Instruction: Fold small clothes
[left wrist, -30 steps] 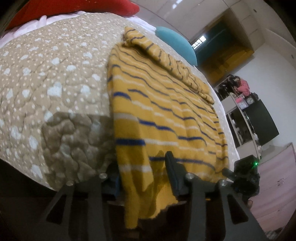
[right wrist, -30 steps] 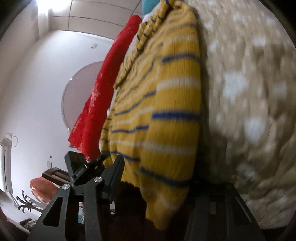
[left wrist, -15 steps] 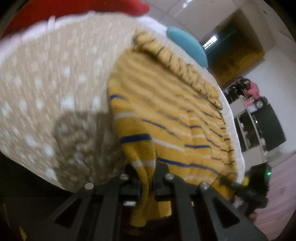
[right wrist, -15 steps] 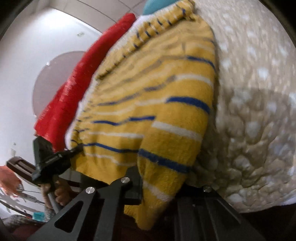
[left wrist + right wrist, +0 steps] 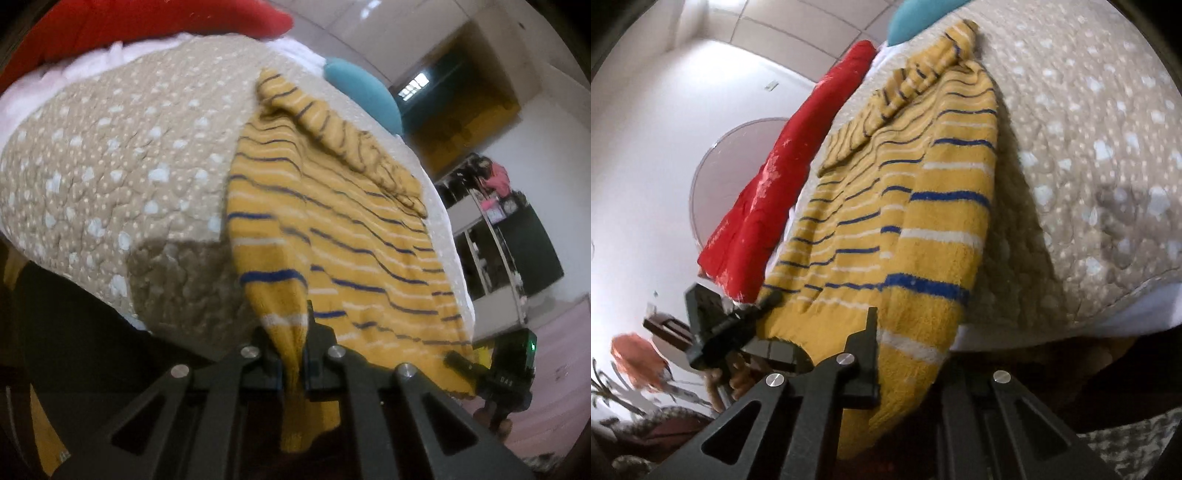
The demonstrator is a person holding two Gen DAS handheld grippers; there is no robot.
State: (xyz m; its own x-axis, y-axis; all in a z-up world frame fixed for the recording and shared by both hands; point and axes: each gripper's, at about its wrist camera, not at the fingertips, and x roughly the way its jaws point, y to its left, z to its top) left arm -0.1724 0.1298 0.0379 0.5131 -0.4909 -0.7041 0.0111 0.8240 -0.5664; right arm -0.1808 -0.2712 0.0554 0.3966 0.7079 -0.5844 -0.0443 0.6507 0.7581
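Lay spread on the quilted bedspread [image 5: 110, 177] at frame centre: striped yellow sweater [image 5: 332, 229], hem clamped by left gripper [image 5: 291, 354] and right gripper [image 5: 908, 354] (lower corners).

Sweater [image 5: 916, 221] hem (behind fingers [image 5: 864, 354]) hidden

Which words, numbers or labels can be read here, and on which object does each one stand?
A pale marking on the right gripper, left wrist view: too small and blurred to read.
On the striped sweater and the dotted quilt: no lettering visible.
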